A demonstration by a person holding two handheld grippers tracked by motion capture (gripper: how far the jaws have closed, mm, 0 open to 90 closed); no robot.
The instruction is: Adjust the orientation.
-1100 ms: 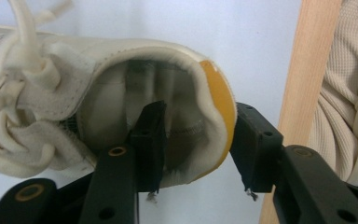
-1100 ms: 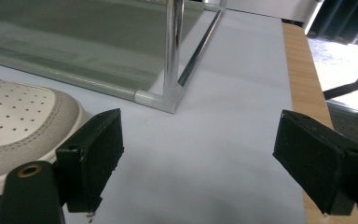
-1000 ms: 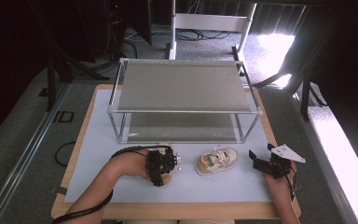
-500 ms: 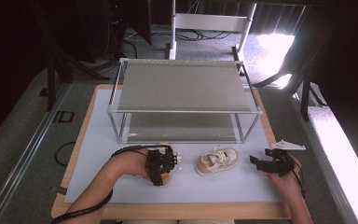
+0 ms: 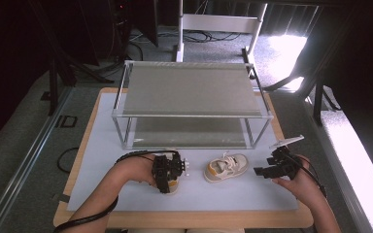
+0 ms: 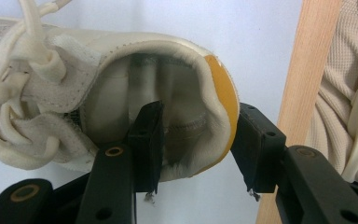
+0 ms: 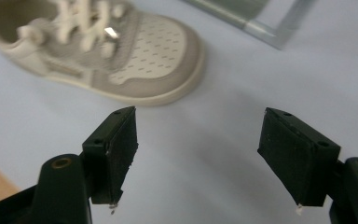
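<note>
**A:** Start with the big things. What lies beyond the two grippers?

**B:** A table (image 5: 102, 204) with a pale mat, and on its far half, past both grippers, a two-tier metal rack (image 5: 192, 94). A corner of the rack's frame also shows beyond the right gripper's jaws in the right gripper view.

**A:** And the shoes?

**B:** There are two small cream sneakers. The free sneaker (image 5: 226, 167) lies on the mat between the two grippers, apart from both. In the right gripper view it sits ahead of the jaws and off toward the left one, sole down, laces up, touched by neither jaw.

**A:** The other one?

**B:** The held sneaker (image 6: 121, 98) is in the left gripper (image 5: 167, 171). In the left gripper view one jaw is inside the shoe's opening and the other is outside, against the tan heel patch, so the heel wall is pinched between them. That gripper is clamped on it, low over the mat. The table's wooden edge runs just beyond the outer jaw.

**A:** And the right gripper?

**B:** The right gripper (image 5: 278, 165) is released: its jaws stand wide with only bare mat between them. They have just been closing a little, with nothing between them. It sits on the far side of the free sneaker from the left gripper.
</note>
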